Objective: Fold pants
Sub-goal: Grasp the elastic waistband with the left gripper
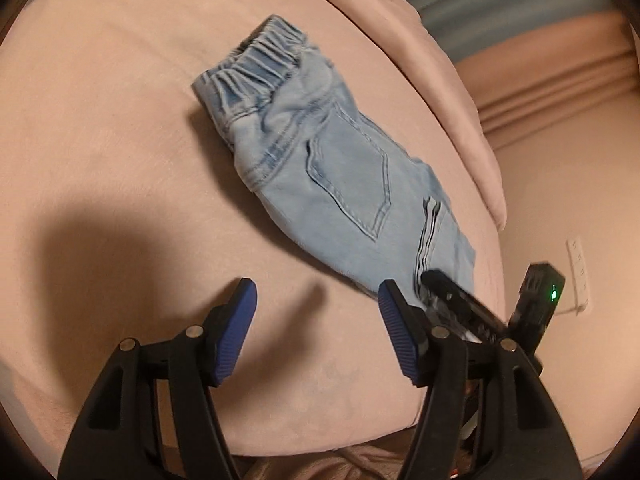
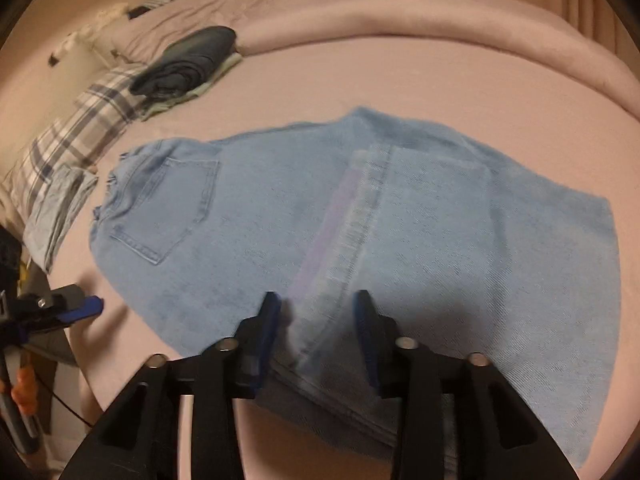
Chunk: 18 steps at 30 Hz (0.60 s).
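Light blue jeans lie folded leg on leg across the pink bed, elastic waistband at the far end and back pocket facing up. My left gripper hovers open over bare sheet beside the jeans, with nothing between its blue pads. In the right wrist view the jeans fill the middle, the striped side seam running toward me. My right gripper stands open over the near folded edge, the seam lying between its fingers without either pad pressing on it. The left gripper shows at the left edge.
A stack of folded dark clothes sits at the far left of the bed, next to a plaid pillow and a folded pale blue garment. A rolled pink blanket borders the far side. The bed's edge lies close below both grippers.
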Each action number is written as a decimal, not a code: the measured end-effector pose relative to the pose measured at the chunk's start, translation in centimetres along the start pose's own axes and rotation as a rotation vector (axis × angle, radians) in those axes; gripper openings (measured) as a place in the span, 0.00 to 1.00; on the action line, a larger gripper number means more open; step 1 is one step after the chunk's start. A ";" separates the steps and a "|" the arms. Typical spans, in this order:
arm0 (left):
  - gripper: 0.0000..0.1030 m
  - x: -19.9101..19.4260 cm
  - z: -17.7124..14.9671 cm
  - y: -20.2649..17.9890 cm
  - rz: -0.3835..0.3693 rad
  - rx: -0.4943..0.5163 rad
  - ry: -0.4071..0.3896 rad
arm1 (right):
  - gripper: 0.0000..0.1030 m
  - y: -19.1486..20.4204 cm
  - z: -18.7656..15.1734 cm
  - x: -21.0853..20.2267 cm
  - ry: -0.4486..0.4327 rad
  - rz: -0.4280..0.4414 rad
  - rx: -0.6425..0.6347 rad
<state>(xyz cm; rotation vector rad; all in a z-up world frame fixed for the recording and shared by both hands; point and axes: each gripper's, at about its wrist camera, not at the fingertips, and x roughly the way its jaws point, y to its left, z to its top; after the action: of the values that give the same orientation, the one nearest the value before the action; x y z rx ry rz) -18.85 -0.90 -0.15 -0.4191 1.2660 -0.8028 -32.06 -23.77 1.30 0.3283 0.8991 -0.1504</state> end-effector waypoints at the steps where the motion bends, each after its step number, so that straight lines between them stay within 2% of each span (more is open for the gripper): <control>1: 0.61 0.0 0.2 0.0 -0.003 -0.006 -0.003 | 0.51 0.2 0.0 0.0 0.002 0.003 -0.009; 5: 0.61 0.6 1.3 0.2 -0.019 -0.054 -0.032 | 0.51 0.4 0.0 -0.3 0.013 -0.016 -0.023; 11: 0.61 0.4 2.9 1.4 0.004 -0.117 -0.103 | 0.51 -0.1 0.4 -1.0 0.014 0.045 0.043; 18: 0.61 0.9 3.9 0.8 0.046 -0.066 -0.141 | 0.51 0.2 0.5 -1.0 0.021 0.052 0.040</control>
<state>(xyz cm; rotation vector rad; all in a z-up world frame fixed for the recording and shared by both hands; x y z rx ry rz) -14.83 -1.62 -0.22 -0.4899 1.1691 -0.6817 -32.19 -23.75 2.41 0.3912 0.9079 -0.1172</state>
